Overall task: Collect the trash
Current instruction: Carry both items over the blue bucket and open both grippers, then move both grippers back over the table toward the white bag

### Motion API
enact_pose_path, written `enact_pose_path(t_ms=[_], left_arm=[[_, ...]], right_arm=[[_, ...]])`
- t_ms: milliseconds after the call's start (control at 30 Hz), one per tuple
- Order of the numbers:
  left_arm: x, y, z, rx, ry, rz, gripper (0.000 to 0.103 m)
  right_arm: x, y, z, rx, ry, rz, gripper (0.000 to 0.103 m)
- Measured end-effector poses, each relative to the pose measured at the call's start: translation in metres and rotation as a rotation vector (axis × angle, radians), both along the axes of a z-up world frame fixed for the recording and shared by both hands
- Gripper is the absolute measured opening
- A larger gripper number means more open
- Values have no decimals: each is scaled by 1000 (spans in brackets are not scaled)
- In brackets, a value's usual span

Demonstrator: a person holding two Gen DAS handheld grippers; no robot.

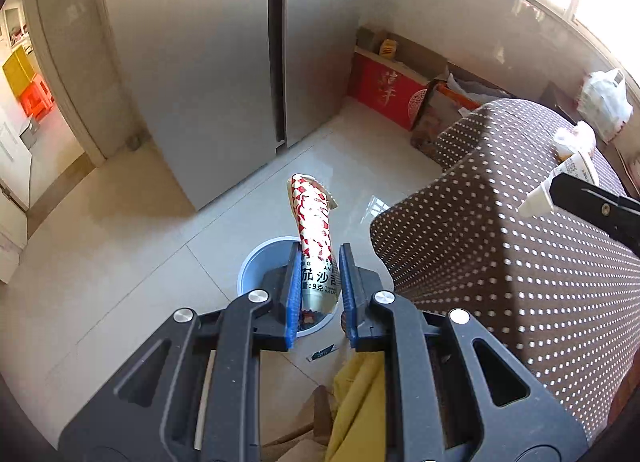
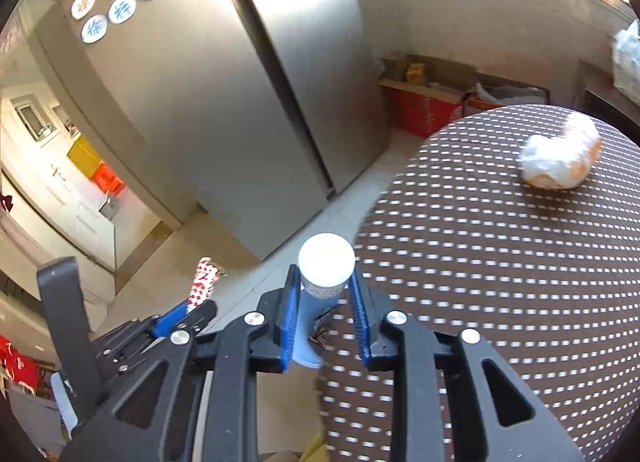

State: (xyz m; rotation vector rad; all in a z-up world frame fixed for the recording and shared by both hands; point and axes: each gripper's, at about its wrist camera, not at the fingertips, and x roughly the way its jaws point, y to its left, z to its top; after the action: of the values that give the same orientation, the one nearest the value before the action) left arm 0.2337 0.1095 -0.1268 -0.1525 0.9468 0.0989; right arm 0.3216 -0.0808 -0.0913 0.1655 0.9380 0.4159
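In the left wrist view my left gripper point(image 1: 320, 274) has its jaws parted, with a red-and-silver ketchup sachet point(image 1: 314, 238) standing between them against the left pad, right above a light blue bin point(image 1: 256, 266) on the floor. In the right wrist view my right gripper point(image 2: 325, 294) is shut on a small white cup point(image 2: 326, 268), held at the edge of the brown dotted table point(image 2: 500, 262). A crumpled white wrapper point(image 2: 560, 162) lies on the table's far side. The left gripper point(image 2: 188, 314) with the sachet point(image 2: 204, 282) shows at lower left.
A steel double-door fridge point(image 1: 224, 62) stands ahead. Red and cardboard boxes point(image 1: 388, 90) sit on the floor by the wall. A white plastic bag point(image 1: 604, 102) lies beyond the table. A small scrap point(image 1: 322, 352) lies on the tiles beside the bin. A doorway point(image 1: 28, 102) opens at left.
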Motion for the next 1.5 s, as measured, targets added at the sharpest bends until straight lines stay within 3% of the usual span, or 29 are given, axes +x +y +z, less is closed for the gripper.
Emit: enact_pose_path(t_ms=[67,100,133,200,300,667,700,733,767,967,1133,1500], left_arm=[[4,8,-2,1,0,9,32],[6,11,-4,11,5,21,70],[7,15,-6,30,1,37,82],[7,26,-8,61,-16,62,82],[6,45,-12,22,-7,79,82],[-16,108,-26,37,26,218,82],[-18,112,-26,35,29,231,82],[-20,117,-26,34,32,241,82],[-24,120,-27,34,34,247,83],[-28,125,-27,25,34,258,83],[-26,112,-21,6,18,222,83],[-4,42,6,-36,-25,76,83]], right_arm=[[1,9,-1,-2,5,12,24],[0,14,-1,-2,10,17,24],[2,21,-4,-1,18,21,24],[4,33,-7,-9,28,28,24],[6,57,-15,-39,43,44,24],[15,149,-49,-131,133,146,25],[14,153,-50,-154,122,145,38],[13,160,-52,-183,112,139,65],[11,162,-52,-182,100,135,75],[6,157,-52,-181,93,141,75],[8,136,-44,-208,75,111,81],[26,26,-8,-191,33,-64,87]])
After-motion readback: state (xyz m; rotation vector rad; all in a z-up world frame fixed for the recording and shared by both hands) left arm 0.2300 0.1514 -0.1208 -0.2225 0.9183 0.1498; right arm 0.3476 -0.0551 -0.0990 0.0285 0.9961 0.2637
